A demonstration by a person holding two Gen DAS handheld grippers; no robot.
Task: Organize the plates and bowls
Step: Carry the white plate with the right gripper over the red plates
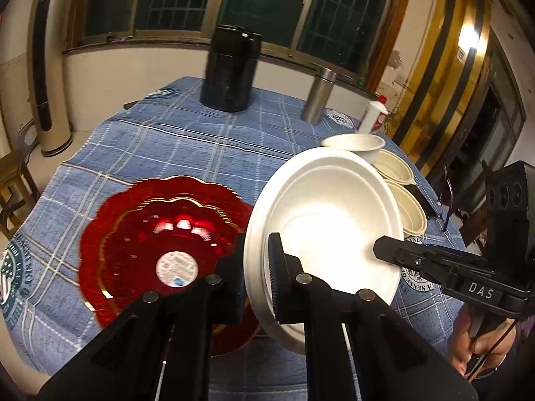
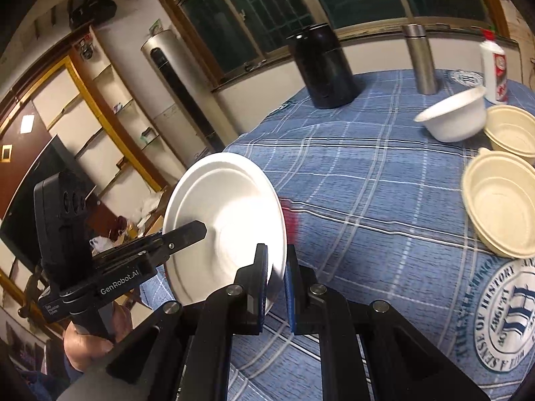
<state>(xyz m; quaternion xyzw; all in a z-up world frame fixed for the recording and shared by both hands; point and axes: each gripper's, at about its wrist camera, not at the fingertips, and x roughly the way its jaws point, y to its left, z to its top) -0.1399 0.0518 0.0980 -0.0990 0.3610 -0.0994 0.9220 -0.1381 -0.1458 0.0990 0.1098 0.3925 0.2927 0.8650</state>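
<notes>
A white plate (image 1: 327, 234) is held tilted above the table, gripped at both edges. My left gripper (image 1: 257, 260) is shut on its near-left rim. My right gripper (image 2: 276, 277) is shut on the opposite rim of the same white plate (image 2: 227, 220). The right gripper also shows in the left wrist view (image 1: 384, 250). A red scalloped plate (image 1: 160, 247) with a white round sticker lies on the blue checked tablecloth (image 1: 167, 140), just left of the white plate. A white bowl (image 2: 454, 117) and two cream bowls (image 2: 501, 200) stand at the right.
A black cylindrical pot (image 1: 230, 70), a steel flask (image 1: 317, 97) and a white bottle with a red cap (image 1: 374, 113) stand at the table's far edge. A tall floor-standing appliance (image 1: 46, 67) stands left of the table. Windows run behind.
</notes>
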